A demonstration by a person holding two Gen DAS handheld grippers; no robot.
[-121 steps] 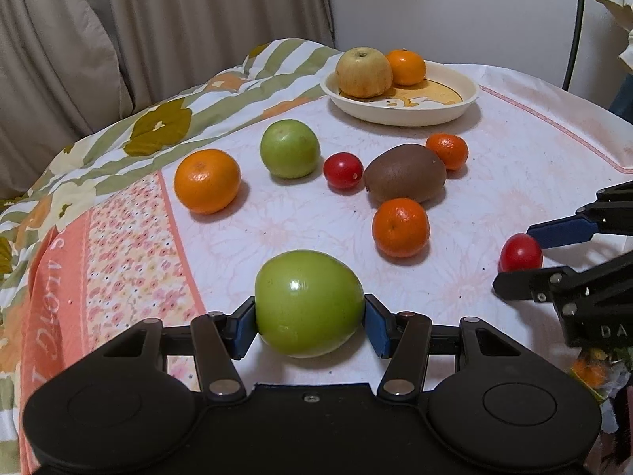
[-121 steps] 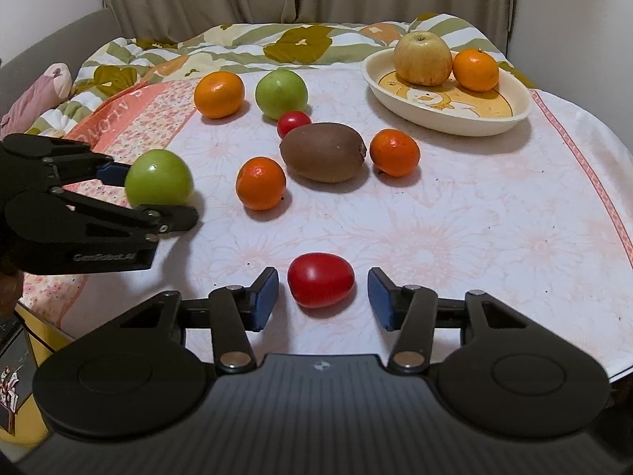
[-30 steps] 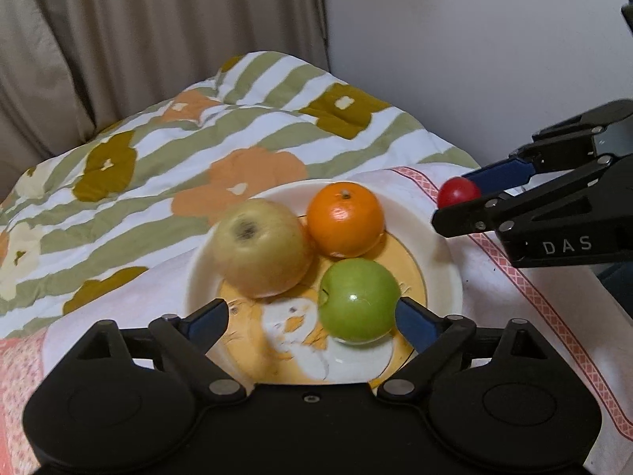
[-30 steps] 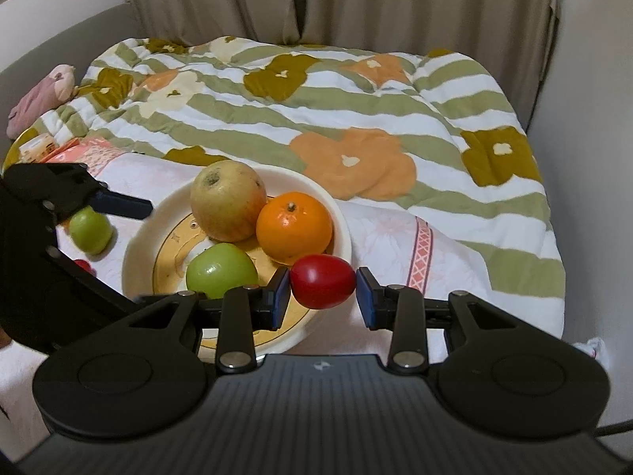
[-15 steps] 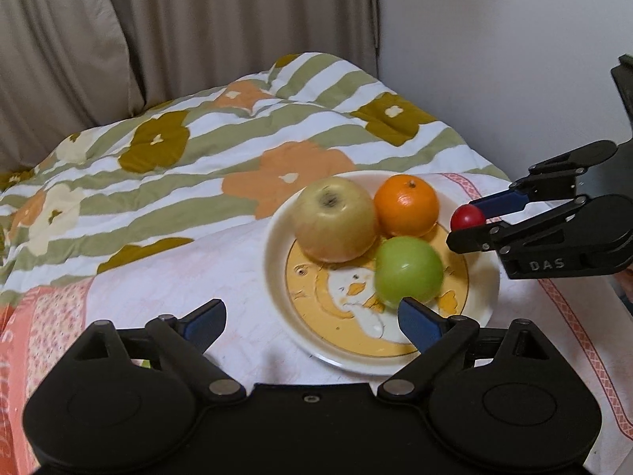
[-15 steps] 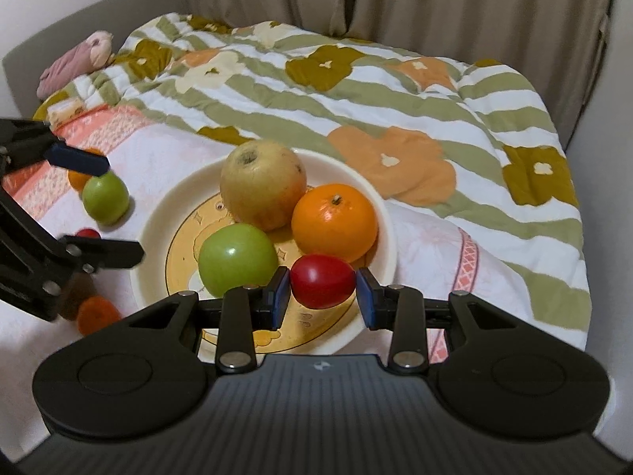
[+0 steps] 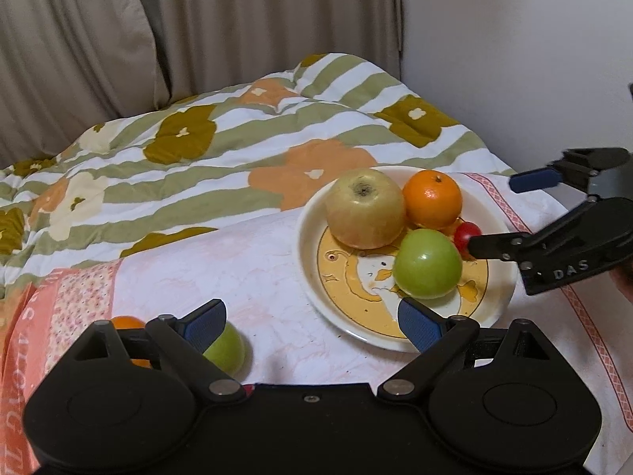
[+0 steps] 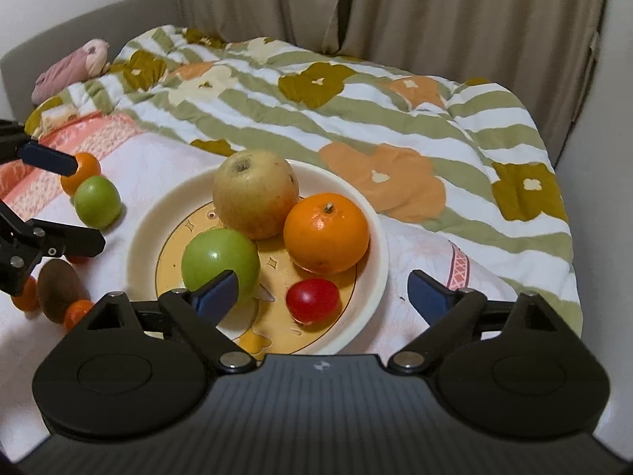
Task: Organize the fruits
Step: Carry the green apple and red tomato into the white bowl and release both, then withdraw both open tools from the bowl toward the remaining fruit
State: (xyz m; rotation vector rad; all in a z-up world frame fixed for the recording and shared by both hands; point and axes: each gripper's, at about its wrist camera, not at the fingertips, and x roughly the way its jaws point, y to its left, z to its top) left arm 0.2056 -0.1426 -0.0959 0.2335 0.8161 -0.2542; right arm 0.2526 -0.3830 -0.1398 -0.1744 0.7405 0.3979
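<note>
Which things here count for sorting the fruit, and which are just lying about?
Job: plate holding yellow apple, orange, green apple, red tomato; loose green fruit, kiwi, small oranges.
Lying about: striped quilt, pink soft toy, curtains.

Striped quilt [image 8: 356,91] in green and white, patterned with orange and olive flowers, spread behind a pink-bordered floral cloth [image 7: 245,277] — beige curtains [image 8: 395,4] hanging beyond. Pink stuffed toy [image 8: 67,67] lying at the quilt's far left edge, beside a grey headboard [image 8: 79,19].
</note>
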